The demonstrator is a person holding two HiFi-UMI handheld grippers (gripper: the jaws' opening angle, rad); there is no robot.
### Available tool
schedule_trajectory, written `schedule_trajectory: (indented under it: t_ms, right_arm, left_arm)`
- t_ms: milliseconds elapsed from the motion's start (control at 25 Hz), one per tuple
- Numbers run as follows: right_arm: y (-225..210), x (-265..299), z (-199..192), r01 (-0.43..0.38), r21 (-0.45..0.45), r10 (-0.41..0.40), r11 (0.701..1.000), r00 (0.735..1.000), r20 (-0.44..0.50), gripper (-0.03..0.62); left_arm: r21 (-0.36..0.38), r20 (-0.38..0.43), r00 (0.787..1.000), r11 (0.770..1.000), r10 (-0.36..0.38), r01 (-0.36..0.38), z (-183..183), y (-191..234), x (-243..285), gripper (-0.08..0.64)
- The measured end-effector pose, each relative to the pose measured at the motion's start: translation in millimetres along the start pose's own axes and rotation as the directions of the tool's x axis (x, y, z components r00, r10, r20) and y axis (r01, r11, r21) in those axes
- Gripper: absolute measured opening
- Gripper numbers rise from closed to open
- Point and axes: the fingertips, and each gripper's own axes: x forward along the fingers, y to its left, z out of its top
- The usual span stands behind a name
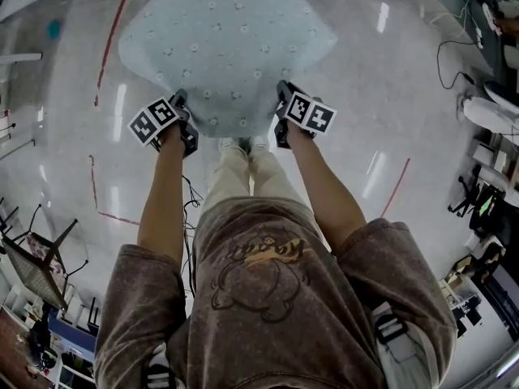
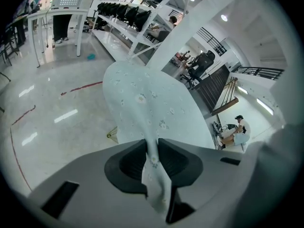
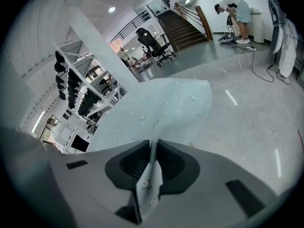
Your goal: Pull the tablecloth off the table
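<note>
the glossy pale floor (image 1: 65, 136) carries red tape lines (image 1: 112, 43) and streaks of reflected light. a white rack (image 2: 128, 18) loaded with dark items runs along one side, and a small teal thing (image 2: 90, 56) lies on the floor near it. farther off stand a black office chair (image 3: 154, 44) and a staircase (image 3: 183, 30). a person (image 3: 235, 13) bends over near its foot, with cables (image 3: 260, 70) trailing nearby.

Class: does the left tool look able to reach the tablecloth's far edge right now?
Probably not: the left tool is clamped on the near edge of the tablecloth; the far edge lies across it.
</note>
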Motion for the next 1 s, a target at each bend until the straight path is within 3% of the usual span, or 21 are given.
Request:
schedule_trajectory:
  t_ms: [400,720,1000]
  right_arm:
    - [26,-40,31,-0.129,-0.065,0.135,0.989,0.987,0.089,0.038]
    - [46,-68,44,-0.228,-0.127,0.242,0.965,0.964,0.109,0.032]
    - [57,-100,51,-0.258,-0.155,0.279,0.954,0.951,0.135,0.031]
  left_arm:
    - [0.16,0.055,0.992,0.982,-0.111,0.101,5,-52,-40,0.034]
    - [0.217,0.089,0.98,0.963,-0.179,0.156,10,-78,-75,0.031]
    - [0.268,0.09,0.97,0.944,-0.225,0.194,2,-103,-103,0.029]
